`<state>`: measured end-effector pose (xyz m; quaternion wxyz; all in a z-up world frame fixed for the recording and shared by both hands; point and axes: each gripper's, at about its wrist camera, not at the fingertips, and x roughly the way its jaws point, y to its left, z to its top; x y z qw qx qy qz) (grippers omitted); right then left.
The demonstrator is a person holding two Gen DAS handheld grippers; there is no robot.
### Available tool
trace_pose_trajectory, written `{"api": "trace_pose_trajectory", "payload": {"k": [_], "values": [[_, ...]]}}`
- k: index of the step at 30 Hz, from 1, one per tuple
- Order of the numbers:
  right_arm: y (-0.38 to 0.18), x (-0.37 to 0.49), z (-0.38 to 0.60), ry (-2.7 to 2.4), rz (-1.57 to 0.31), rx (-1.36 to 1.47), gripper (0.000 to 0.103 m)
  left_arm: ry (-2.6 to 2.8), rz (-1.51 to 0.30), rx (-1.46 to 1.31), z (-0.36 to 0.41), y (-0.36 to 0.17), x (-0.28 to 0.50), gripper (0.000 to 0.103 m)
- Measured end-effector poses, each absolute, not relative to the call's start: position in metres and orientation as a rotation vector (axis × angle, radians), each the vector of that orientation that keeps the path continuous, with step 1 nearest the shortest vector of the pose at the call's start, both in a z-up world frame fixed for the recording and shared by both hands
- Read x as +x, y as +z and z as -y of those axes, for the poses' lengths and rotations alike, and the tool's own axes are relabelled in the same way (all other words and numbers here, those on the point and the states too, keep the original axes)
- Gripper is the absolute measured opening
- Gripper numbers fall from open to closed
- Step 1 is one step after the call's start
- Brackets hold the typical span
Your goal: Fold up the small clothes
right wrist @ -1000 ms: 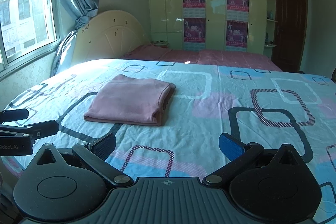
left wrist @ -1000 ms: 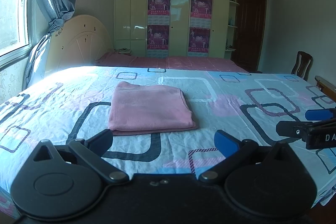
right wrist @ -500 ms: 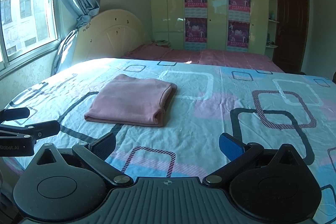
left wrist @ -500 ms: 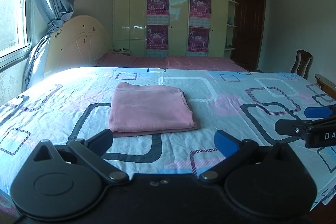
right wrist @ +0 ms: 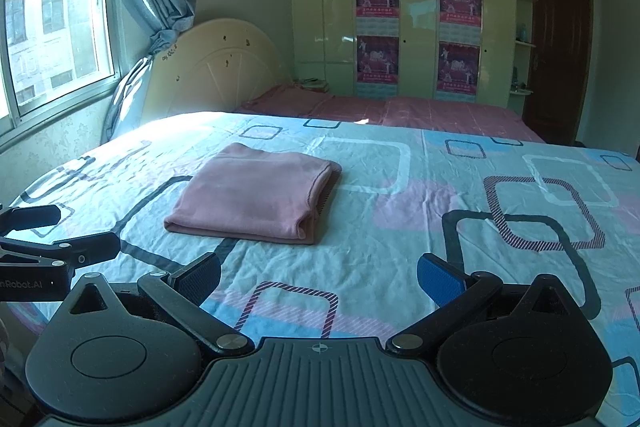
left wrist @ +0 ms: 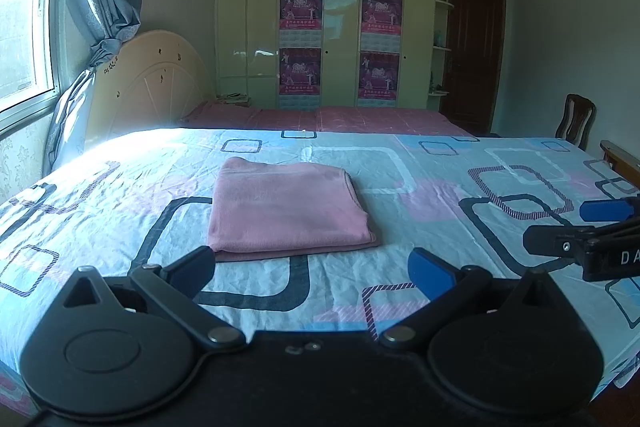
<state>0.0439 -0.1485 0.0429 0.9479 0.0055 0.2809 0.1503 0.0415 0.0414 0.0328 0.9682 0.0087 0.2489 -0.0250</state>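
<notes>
A pink garment [left wrist: 286, 207] lies folded into a flat rectangle on the patterned bedsheet [left wrist: 440, 195]. It also shows in the right wrist view [right wrist: 256, 193], ahead and to the left. My left gripper [left wrist: 312, 265] is open and empty, held just in front of the garment's near edge. My right gripper [right wrist: 318, 273] is open and empty, held above the sheet to the right of the garment. The right gripper shows at the right edge of the left wrist view [left wrist: 592, 231], and the left gripper at the left edge of the right wrist view [right wrist: 48, 239].
A cream headboard [left wrist: 148, 87] and a curtained window [right wrist: 52, 27] are on the left. A second bed with a pink cover [left wrist: 340, 117], a wardrobe wall with posters [left wrist: 340, 43], a dark door [left wrist: 476, 51] and a wooden chair [left wrist: 576, 121] are behind.
Both grippers have drifted slightly; the garment has not moved and both grippers stay open.
</notes>
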Motion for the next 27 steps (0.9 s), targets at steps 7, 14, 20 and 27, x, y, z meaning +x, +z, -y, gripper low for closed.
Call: {"api": "trace_pose_trajectory", "payload": {"k": [7, 14, 20, 27], "values": [[0.043, 0.0438, 0.1485, 0.307, -0.572, 0.013, 0.103, -0.046, -0.499, 0.021, -0.0412, 0.0325, 0.0409, 0.103], [0.0433, 0.0432, 0.1492, 0.312, -0.568, 0.011, 0.103, -0.047, -0.491, 0.029, -0.0389, 0.0339, 0.0395, 0.103], [0.0432, 0.0431, 0.1503, 0.317, -0.567, 0.01, 0.103, -0.043, -0.482, 0.044, -0.0364, 0.0357, 0.0394, 0.102], [0.0439, 0.0434, 0.151, 0.325, -0.567, 0.006, 0.103, -0.033, -0.483, 0.042, -0.0358, 0.0369, 0.0394, 0.103]]}}
